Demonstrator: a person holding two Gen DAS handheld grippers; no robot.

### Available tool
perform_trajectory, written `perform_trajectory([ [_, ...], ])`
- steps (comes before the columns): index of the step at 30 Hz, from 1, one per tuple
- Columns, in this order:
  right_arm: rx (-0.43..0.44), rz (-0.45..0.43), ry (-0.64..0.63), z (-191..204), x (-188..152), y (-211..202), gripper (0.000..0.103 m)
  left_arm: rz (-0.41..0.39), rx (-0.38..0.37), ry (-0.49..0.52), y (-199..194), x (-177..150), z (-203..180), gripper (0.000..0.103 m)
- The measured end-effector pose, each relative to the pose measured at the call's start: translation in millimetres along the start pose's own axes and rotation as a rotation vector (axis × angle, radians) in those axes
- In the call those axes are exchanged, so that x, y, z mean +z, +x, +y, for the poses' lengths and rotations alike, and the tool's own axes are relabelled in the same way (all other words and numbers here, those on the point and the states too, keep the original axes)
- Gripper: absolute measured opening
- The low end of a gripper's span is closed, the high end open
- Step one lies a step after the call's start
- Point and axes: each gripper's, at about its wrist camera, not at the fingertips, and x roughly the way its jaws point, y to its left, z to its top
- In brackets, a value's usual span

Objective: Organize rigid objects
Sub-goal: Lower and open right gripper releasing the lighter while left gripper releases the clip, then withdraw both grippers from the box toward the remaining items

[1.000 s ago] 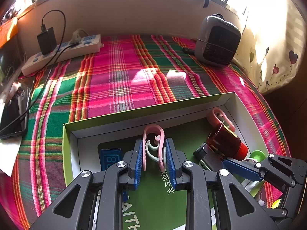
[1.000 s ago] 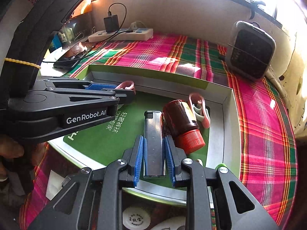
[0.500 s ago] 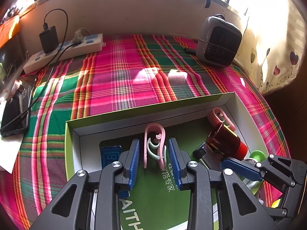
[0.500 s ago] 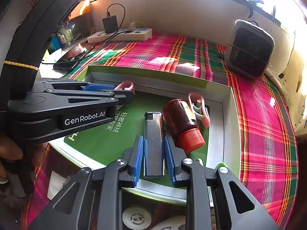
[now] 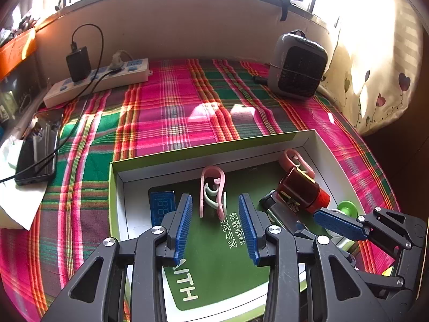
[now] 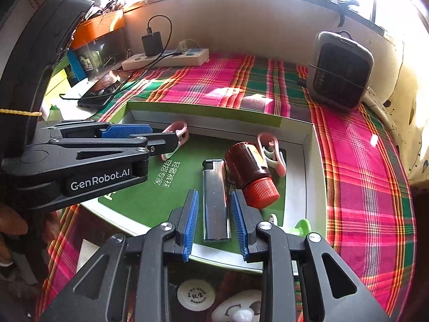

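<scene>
Opening up, the left hand-held gripper point(image 5: 215, 221) has just spread its jaws wide, and the pink clip point(image 5: 213, 191) lies free between them on the box point(image 5: 187, 153) floor. Beside it, the right hand-held gripper point(image 6: 214, 221) has just eased narrowly off the lighter point(image 6: 215, 200), pads clear. Further in, near the box's far right corner, the brown bottle point(image 6: 250, 173) lies touching a second pink clip point(image 6: 272, 153).

Black linkage grippers point(image 5: 215, 225), ribbed blue jaws, silver screws, white "GenRobot.AI" lettering.
</scene>
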Motion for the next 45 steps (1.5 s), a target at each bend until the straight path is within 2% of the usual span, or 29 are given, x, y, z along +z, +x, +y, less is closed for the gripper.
perform_trajectory([
  [11, -0.015, -0.045, 0.047, -2.1, -10.7, -31.1, 0.032, -0.064, 0.008, 0.011, -43.7, -26.5, -2.5, 0.037],
  [19, -0.043, -0.099, 0.114, -10.5, -30.5, -66.5, 0.037, -0.091, -0.031, -0.043, -75.3, -60.3, 10.3, 0.040],
  [27, -0.089, -0.114, 0.209, -29.6, -62.9, -91.0, 0.042, -0.068, -0.074, -0.090, -85.4, -98.4, 22.4, 0.041],
  [33, -0.097, -0.070, 0.238, -32.1, -83.4, -84.9, 0.043, -0.041, -0.124, -0.080, -83.6, -111.6, 21.6, 0.041],
  [36, -0.066, -0.069, 0.265, -31.3, -87.9, -80.4, 0.043, -0.018, -0.136, -0.064, -80.6, -115.3, 19.9, 0.042],
  [38, -0.056, -0.059, 0.272, -30.3, -88.2, -75.3, 0.044, -0.006, -0.146, -0.054, -78.6, -116.8, 18.9, 0.044],
  [40, -0.065, -0.051, 0.271, -28.4, -88.1, -70.7, 0.051, 0.003, -0.157, -0.046, -77.6, -117.9, 17.3, 0.045],
  [45, -0.079, -0.033, 0.269, -27.8, -87.0, -64.0, 0.053, 0.019, -0.189, -0.043, -73.4, -119.8, 12.3, 0.046],
])
